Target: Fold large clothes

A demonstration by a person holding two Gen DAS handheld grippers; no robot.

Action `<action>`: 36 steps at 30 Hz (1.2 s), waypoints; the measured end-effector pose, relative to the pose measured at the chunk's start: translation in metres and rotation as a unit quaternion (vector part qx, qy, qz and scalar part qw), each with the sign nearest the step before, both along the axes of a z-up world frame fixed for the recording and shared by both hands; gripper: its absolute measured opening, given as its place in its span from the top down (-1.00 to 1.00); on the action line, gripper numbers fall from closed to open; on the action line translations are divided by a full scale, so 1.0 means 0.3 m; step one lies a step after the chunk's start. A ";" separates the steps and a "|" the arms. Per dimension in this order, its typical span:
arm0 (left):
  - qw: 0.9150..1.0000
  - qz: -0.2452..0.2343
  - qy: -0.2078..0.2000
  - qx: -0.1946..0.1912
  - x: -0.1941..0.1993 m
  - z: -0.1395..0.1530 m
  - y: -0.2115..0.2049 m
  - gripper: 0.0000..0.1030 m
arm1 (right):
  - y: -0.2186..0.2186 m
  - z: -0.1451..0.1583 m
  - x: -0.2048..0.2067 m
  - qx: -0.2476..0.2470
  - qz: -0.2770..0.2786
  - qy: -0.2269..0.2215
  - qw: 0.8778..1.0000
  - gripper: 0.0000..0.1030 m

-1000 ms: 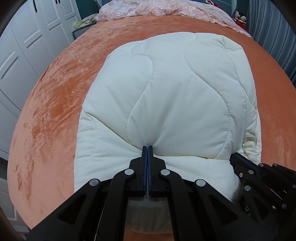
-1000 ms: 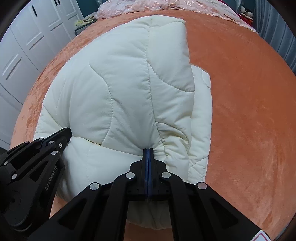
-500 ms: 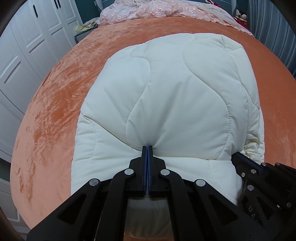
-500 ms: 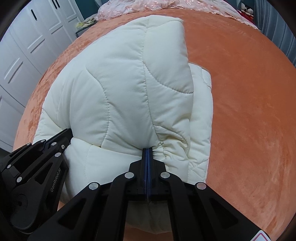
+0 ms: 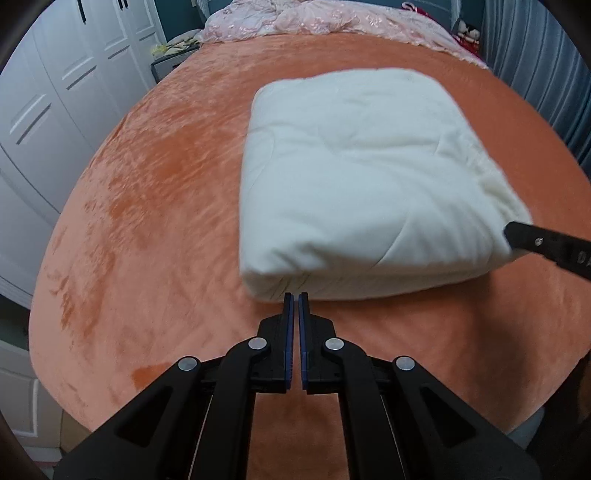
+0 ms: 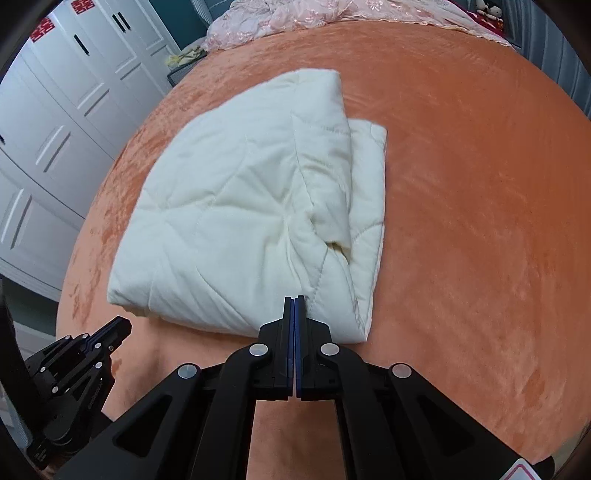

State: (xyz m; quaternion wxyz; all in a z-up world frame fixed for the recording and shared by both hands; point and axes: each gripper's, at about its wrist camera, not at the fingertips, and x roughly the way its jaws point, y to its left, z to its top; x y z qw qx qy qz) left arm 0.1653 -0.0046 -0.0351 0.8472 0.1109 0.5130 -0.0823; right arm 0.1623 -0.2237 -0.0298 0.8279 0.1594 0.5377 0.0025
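At the near edge of the folded cream quilted garment [image 5: 362,177], the left gripper [image 5: 296,295] hangs just short of the fabric with a thin slit between its blue pads, holding nothing. The right gripper [image 6: 294,298] has its pads pressed together at the garment's near right corner; whether a sliver of cloth is caught between them I cannot tell, since the tips overlap the fabric in that view. The garment lies as a thick rectangular bundle on the orange bed [image 5: 147,206], roughly mid-width. The main risk sits at that right corner: if the gripper is snagged on cloth and draws away, it would likely drag the top layer and open the fold. Beyond the corner, along the garment's right side, a lower layer [image 6: 371,177] juts out past the upper one, and the puckered tuck there looks loose; the puffy padding may spring back and let the stack slump. Farther still, past the garment's far edge, the pink lace cover [image 5: 314,18] lies well apart.
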 end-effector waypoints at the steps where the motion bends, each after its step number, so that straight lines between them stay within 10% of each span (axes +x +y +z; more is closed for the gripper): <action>1: 1.000 0.015 0.007 0.007 0.014 -0.032 0.019 0.95 | -0.001 -0.022 -0.002 0.000 -0.004 0.005 1.000 1.00; 10: 0.993 0.113 0.034 0.008 0.171 -0.133 0.167 0.98 | 0.035 -0.098 0.051 -0.038 -0.013 0.018 0.999 1.00; 17: 0.996 0.063 -0.010 -0.055 -0.020 0.008 0.118 0.94 | 0.087 -0.003 -0.069 -0.070 -0.010 -0.031 0.997 0.92; 20: 0.996 0.051 -0.028 -0.066 -0.102 0.026 0.067 0.44 | 0.091 0.014 -0.146 -0.082 -0.020 -0.045 0.995 0.79; 22: 0.995 0.045 -0.056 -0.065 -0.151 0.037 0.036 -0.04 | 0.088 0.019 -0.205 -0.081 -0.025 -0.054 0.995 0.51; 24: 0.994 0.039 -0.086 -0.062 -0.205 0.049 0.005 -0.34 | 0.080 0.029 -0.260 -0.092 -0.033 -0.067 0.993 -0.23; 27: 0.993 0.023 -0.098 -0.055 -0.256 0.056 -0.032 -0.68 | 0.083 0.053 -0.367 -0.114 -0.044 -0.104 0.987 -0.42; 36: 0.992 0.024 -0.117 -0.042 -0.358 0.053 -0.062 -0.71 | 0.137 0.049 -0.505 -0.140 -0.042 -0.143 0.979 -0.58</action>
